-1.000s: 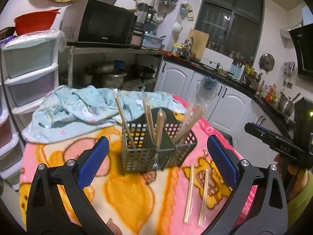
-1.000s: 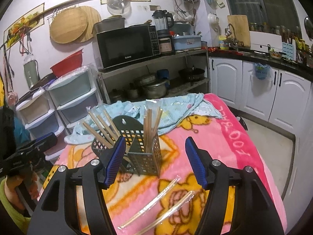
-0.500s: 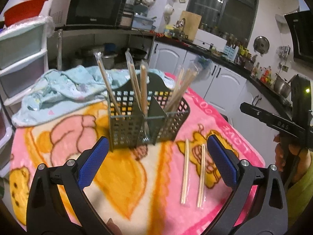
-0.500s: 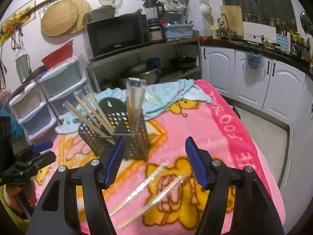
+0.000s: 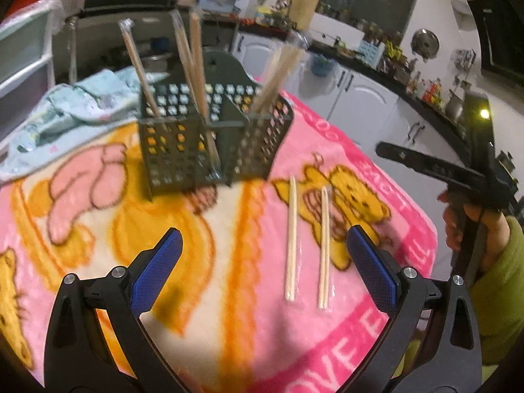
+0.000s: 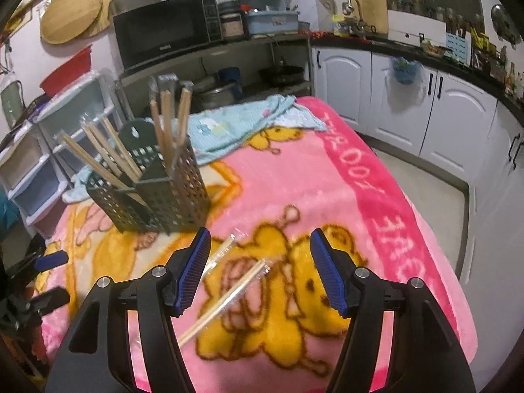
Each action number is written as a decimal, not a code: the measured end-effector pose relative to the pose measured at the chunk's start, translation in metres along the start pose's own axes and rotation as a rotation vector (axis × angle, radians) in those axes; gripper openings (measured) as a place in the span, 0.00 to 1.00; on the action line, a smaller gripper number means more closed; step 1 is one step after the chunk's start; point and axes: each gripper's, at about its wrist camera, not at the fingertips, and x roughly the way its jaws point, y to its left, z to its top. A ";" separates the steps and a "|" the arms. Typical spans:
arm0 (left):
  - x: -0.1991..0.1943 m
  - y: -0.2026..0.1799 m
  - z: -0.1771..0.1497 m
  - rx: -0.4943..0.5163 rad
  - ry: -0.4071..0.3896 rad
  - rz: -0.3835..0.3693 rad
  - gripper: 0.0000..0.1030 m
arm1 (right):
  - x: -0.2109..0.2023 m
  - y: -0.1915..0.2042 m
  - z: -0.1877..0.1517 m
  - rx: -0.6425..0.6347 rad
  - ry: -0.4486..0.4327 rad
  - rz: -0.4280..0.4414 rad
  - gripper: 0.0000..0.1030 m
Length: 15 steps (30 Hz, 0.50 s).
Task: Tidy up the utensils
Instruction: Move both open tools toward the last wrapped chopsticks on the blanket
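I see two wrapped chopstick pairs [image 5: 291,239] lying side by side on the blanket [image 5: 229,294], between my spread, empty left gripper [image 5: 262,268] and right gripper [image 6: 258,271], in front of the holder [image 5: 209,144].

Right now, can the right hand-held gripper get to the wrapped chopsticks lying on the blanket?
Probably yes. The right hand-held gripper is open and the nearer wrapped chopsticks lie flat on the blanket right below its fingers, with nothing on top. The holder stands off to the side.
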 end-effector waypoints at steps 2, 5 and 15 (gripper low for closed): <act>0.006 -0.001 -0.005 0.004 0.026 -0.012 0.89 | 0.008 -0.003 -0.004 0.006 0.023 -0.001 0.59; 0.014 -0.001 -0.013 0.005 0.073 -0.036 0.84 | 0.022 -0.006 -0.012 0.018 0.063 0.000 0.58; 0.037 0.003 -0.035 -0.031 0.186 -0.109 0.62 | 0.062 -0.003 -0.028 0.016 0.179 0.025 0.46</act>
